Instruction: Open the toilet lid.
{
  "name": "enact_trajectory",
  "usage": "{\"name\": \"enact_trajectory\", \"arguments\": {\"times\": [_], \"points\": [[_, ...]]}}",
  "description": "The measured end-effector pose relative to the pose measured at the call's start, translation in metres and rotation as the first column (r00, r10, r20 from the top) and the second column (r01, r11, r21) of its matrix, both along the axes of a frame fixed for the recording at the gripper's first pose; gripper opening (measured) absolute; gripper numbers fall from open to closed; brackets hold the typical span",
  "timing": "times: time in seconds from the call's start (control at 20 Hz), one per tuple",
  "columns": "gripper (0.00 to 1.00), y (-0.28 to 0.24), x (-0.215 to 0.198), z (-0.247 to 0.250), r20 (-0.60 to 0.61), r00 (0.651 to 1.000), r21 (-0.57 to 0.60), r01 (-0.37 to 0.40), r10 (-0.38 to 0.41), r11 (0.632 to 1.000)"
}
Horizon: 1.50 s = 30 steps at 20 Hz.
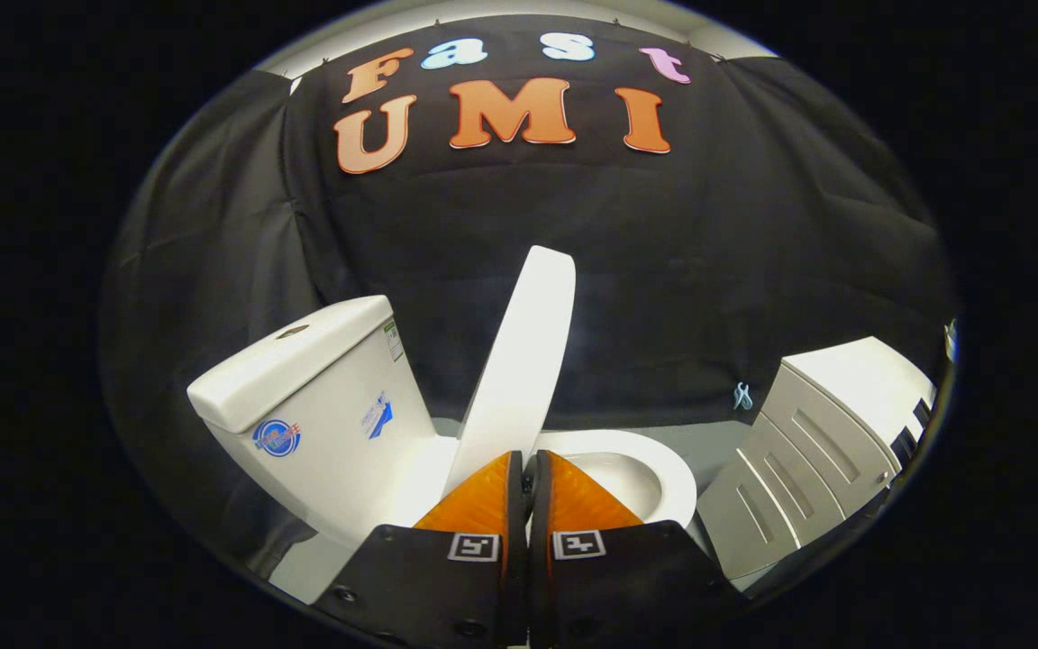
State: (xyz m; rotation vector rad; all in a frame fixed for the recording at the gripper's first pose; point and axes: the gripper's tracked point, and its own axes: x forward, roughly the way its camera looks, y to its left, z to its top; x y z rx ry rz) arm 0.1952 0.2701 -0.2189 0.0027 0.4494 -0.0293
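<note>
Nearest to the camera, the gripper (526,469) points forward with its two fingers drawn almost together, only a thin slit between them. The lower edge of the toilet lid (519,361) sits right at the fingertips; whether the fingers pinch it or merely rest against it cannot be told, because the tips hide that spot. The lid is raised, standing nearly upright and leaning slightly toward the tank, and it rises straight ahead of the fingers, blocking part of what lies behind. Just beyond the fingertips, to the right of the lid, the open white toilet bowl (654,473) and its rim show. Left of the lid stands the white tank (321,406), bearing stickers. Farther right, apart from the bowl, is a white cabinet (825,433) with panelled fronts. Behind everything hangs the black cloth wall (708,270).
</note>
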Motion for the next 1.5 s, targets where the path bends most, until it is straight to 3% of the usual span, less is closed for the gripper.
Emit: {"name": "enact_trajectory", "arguments": {"times": [0.75, 1.25, 1.5], "points": [[0.08, 0.088, 0.009, 0.017, 0.050, 0.997, -0.063, -0.050, 0.053, 0.997], [0.08, 0.162, 0.011, 0.017, 0.091, 0.991, -0.230, -0.072, 0.095, 0.970], [0.08, 0.206, 0.013, 0.008, 0.085, 0.985, -0.317, -0.117, 0.151, 0.941]]}}
